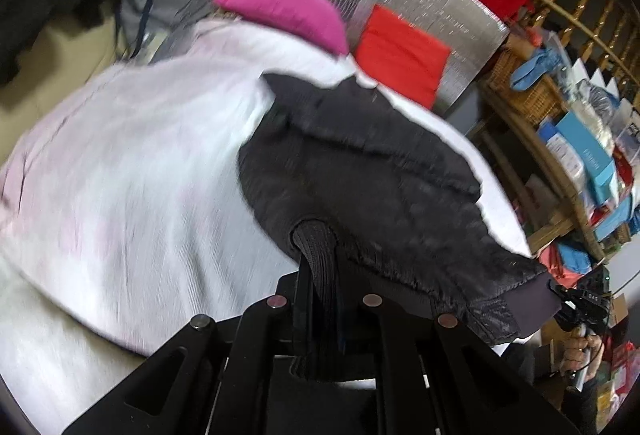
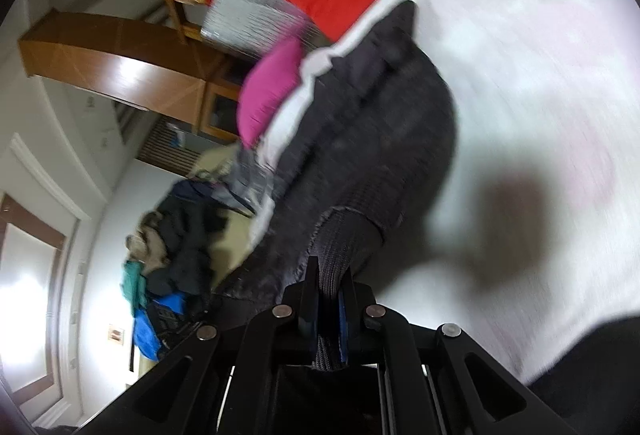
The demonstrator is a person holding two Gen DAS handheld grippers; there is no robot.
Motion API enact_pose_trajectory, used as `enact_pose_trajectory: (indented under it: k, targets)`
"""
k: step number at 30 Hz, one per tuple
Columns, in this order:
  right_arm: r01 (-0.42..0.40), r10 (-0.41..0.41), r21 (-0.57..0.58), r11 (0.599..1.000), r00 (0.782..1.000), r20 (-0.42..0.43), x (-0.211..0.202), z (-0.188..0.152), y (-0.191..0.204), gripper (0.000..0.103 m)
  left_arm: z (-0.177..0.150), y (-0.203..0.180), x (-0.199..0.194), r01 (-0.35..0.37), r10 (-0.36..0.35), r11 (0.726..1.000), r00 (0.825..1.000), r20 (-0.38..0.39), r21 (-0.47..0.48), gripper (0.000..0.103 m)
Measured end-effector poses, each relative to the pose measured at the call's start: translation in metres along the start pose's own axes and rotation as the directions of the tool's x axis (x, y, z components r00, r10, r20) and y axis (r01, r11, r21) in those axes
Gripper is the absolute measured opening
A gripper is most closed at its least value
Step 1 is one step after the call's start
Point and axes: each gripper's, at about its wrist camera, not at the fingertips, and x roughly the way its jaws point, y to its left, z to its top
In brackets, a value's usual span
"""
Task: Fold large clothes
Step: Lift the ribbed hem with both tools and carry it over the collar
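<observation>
Left gripper and right gripper each clamp a ribbed cuff of the black padded jacket (over the white bedspread). The thin knit may slip free, dropping the garment unevenly.

Blurred lettering on a blue box, perhaps "FAIRISH"; nothing else legible
</observation>
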Motion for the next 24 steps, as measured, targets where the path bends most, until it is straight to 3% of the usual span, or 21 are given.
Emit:
enact_pose_trajectory:
  k: [9, 24]
  targets:
    - [-0.054, 0.062, -0.083, 0.995, 0.993, 0.101, 0.006, 0.09, 0.051, 0.008, 0.094, -0.029, -0.002, 0.048, -0.055, 0.996, 0.994, 0.095, 0.077, 0.008]
    - [0.015, 0.006, -0.13, 0.991, 0.987, 0.163, 0.092, 0.239, 0.095, 0.007, 0.227, -0.034, 0.092, -0.017, 0.008, 0.998, 0.991, 0.136, 0.067, 0.008]
